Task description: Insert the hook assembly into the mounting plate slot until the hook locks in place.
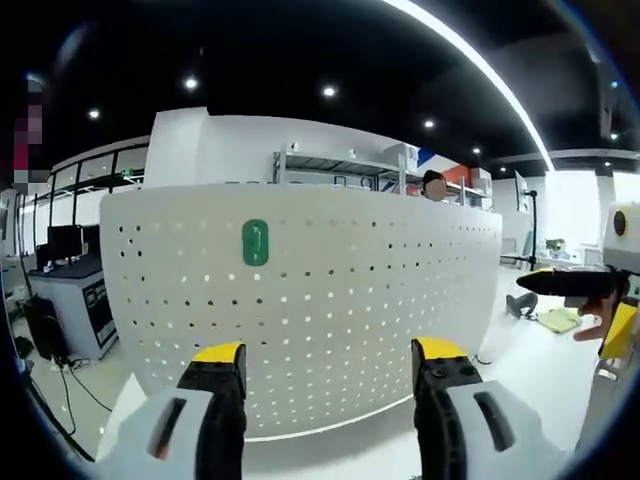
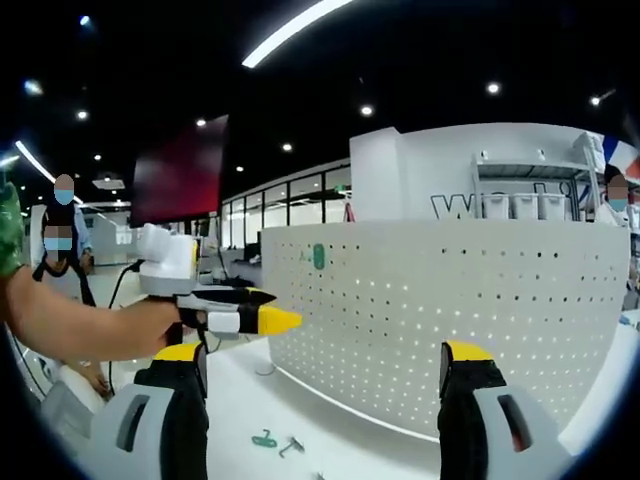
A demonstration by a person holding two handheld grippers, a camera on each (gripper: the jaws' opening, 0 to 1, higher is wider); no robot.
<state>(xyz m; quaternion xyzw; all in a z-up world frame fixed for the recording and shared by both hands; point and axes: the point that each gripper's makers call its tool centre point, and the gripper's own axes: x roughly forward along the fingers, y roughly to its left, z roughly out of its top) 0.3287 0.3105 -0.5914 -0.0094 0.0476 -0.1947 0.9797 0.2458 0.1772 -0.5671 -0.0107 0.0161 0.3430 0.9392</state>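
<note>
On the white pegboard we see one green hook already mounted; another green hook lies on the table. Our left gripper and right gripper are wide, empty.

Left gripper view faces the white pegboard nearly head-on, close. Right gripper view looks along it from the side — both share the board and its green plate.

Green hook mounted upright on pegboard — green piece on table
</note>
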